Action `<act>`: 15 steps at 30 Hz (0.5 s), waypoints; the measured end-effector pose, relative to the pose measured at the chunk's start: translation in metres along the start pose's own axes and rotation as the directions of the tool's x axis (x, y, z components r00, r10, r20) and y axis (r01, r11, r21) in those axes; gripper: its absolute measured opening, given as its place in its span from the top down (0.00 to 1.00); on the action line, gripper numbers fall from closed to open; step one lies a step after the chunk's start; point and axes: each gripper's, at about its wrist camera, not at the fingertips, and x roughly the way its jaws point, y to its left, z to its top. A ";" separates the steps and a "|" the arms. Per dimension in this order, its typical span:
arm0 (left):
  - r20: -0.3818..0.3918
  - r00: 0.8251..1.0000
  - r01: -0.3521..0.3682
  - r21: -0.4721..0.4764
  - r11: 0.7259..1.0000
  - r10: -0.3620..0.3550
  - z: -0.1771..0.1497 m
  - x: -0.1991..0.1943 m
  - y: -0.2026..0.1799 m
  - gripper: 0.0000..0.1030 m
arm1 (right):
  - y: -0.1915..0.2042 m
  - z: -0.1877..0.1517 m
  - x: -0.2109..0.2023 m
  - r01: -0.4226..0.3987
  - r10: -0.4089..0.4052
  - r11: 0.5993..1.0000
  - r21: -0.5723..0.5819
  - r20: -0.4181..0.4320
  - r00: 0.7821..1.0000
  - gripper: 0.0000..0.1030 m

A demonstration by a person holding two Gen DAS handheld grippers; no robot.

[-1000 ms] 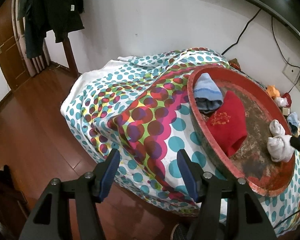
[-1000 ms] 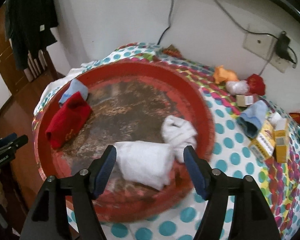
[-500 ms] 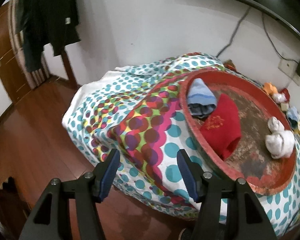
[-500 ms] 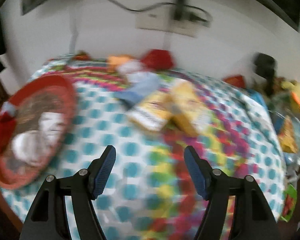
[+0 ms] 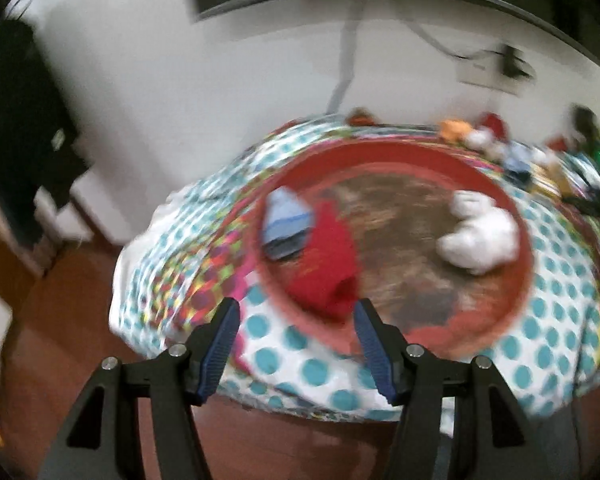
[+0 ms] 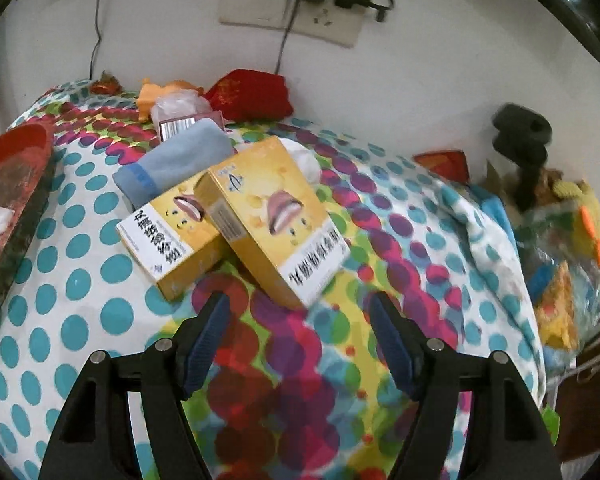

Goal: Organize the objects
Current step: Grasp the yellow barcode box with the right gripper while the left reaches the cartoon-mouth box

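Left wrist view, blurred: the left hand-held gripper tilts downward over the near edge of a counter draped in a dotted multicoloured cloth, its blue-padded jaws spread wide with nothing between them. Just beyond its fingertips sits a round red tray with a worn brown centre. On the tray lie a folded red cloth, its long axis running toward the gripper, a light blue folded cloth touching it on the far side, and a white bundled cloth well apart at the tray's right.

Right wrist view: the right hand-held gripper also angles down, jaws wide and empty, hovering over the dotted cloth. Just ahead lie two yellow cardboard boxes, touching, long axes running diagonally away to the left. A grey-blue folded cloth lies behind them.
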 end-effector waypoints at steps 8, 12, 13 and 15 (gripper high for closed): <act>0.006 0.975 0.219 0.147 0.964 -0.223 0.039 -0.011 -0.092 0.41 | 0.009 0.014 0.022 0.059 -0.056 0.995 -0.075 0.042 0.998 0.34; -0.007 0.967 0.250 0.234 0.939 -0.255 0.056 -0.001 -0.143 0.41 | 0.006 0.015 0.026 0.056 -0.052 0.996 -0.063 0.067 0.996 0.53; 0.000 0.966 0.248 0.261 0.933 -0.257 0.062 0.001 -0.158 0.41 | 0.004 0.015 0.026 0.043 -0.040 0.998 -0.051 0.069 0.997 0.53; 0.000 0.960 0.268 0.287 0.920 -0.280 0.070 0.006 -0.176 0.41 | -0.003 0.014 0.025 0.014 -0.013 1.000 -0.019 0.077 0.997 0.56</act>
